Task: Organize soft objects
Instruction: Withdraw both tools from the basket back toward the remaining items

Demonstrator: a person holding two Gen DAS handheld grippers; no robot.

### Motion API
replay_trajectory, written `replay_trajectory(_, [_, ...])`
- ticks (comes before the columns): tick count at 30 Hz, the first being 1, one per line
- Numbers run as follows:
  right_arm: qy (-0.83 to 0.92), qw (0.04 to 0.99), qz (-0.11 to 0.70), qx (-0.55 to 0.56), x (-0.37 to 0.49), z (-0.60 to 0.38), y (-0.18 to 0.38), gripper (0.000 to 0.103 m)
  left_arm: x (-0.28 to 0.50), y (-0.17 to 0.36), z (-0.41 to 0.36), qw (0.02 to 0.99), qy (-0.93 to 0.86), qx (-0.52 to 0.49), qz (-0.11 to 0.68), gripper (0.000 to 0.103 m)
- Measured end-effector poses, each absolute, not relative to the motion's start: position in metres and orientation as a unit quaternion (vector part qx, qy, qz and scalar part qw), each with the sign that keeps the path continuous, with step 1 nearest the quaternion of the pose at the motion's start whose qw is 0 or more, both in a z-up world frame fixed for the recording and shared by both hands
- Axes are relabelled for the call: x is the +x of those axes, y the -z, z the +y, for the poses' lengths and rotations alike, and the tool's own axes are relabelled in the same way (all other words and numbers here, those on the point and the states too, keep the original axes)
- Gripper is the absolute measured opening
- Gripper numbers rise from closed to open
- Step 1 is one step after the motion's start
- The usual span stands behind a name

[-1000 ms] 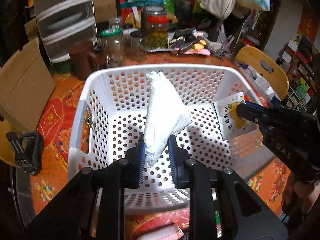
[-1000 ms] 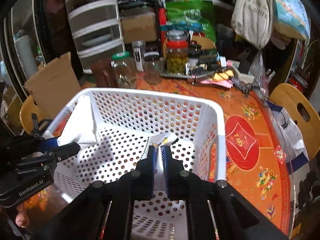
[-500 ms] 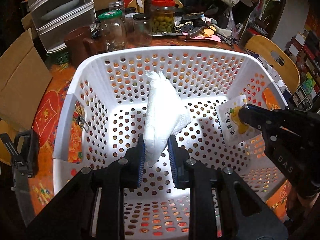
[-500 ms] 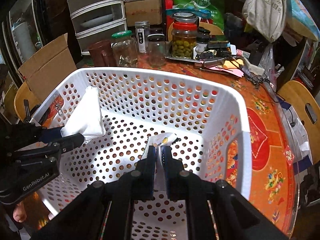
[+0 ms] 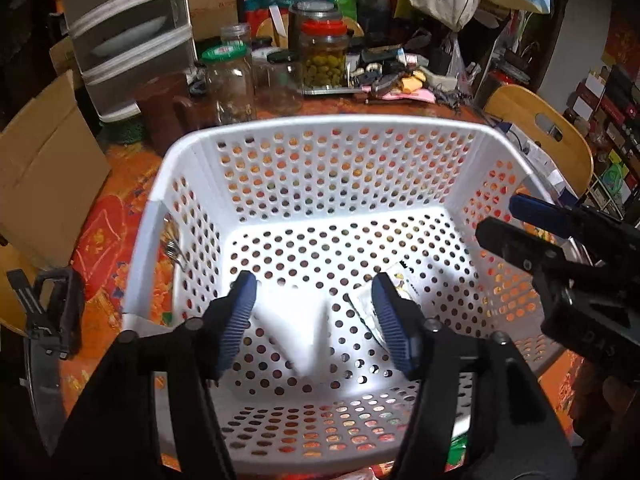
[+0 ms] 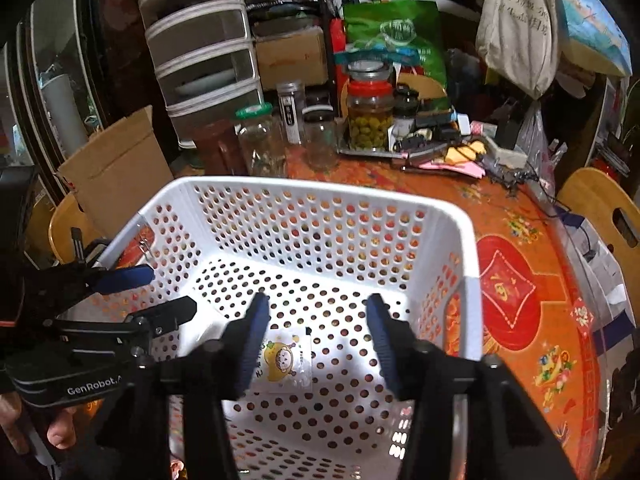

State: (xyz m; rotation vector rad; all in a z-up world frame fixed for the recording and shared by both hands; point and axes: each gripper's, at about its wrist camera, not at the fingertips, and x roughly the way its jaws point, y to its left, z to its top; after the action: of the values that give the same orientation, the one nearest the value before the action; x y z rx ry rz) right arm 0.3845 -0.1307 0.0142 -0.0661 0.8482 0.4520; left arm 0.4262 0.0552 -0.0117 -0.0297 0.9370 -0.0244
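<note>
A white perforated basket (image 5: 320,124) stands on the orange table; it also shows in the right wrist view (image 6: 320,194). A white tissue pack (image 5: 296,328) lies blurred on the basket floor between the fingers of my open left gripper (image 5: 314,312). A small packet with a yellow cartoon (image 6: 286,358) lies on the floor below my open right gripper (image 6: 316,332); its edge shows in the left wrist view (image 5: 366,304). The right gripper also shows at the right of the left wrist view (image 5: 504,224), and the left gripper at the left of the right wrist view (image 6: 160,292).
Glass jars (image 5: 230,80) and a jar of green olives (image 6: 370,116) stand behind the basket. A drawer unit (image 5: 124,36) and cardboard (image 5: 44,160) are at the back left. A wooden chair (image 5: 540,132) is at the right. Clutter fills the far table.
Both grippers have opened. The tissue pack has dropped from the left gripper and the cartoon packet from the right gripper onto the basket floor.
</note>
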Motion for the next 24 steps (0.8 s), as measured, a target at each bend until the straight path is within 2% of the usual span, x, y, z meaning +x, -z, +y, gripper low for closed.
replay_trajectory(3, [-0.221,0.890,0.397,-0.029,0.376,-0.136,-0.024,0.064,0.416,0.000,0.052,0.900,0.005,-0.004,0.435,0.068])
replay_trajectory(5, [-0.220,0.893,0.391,-0.030,0.371,-0.138,-0.029,0.073,0.408,-0.008,0.049,0.907,0.003,0.001,0.421,0.081])
replay_trajectory(7, [-0.221,0.896,0.385,-0.030,0.365,-0.142,-0.033,0.083,0.398,-0.017,0.045,0.913,-0.001,0.010,0.407,0.087])
replay_trajectory(13, [-0.219,0.904,0.365,-0.027,0.339,-0.156,-0.047,0.095,0.367,-0.035,0.039,0.925,-0.007,0.019,0.380,0.103])
replay_trajectory(24, [-0.219,0.914,0.342,-0.018,0.286,-0.181,-0.060,0.103,0.286,-0.067,0.037,0.946,0.000,0.009,0.323,0.103])
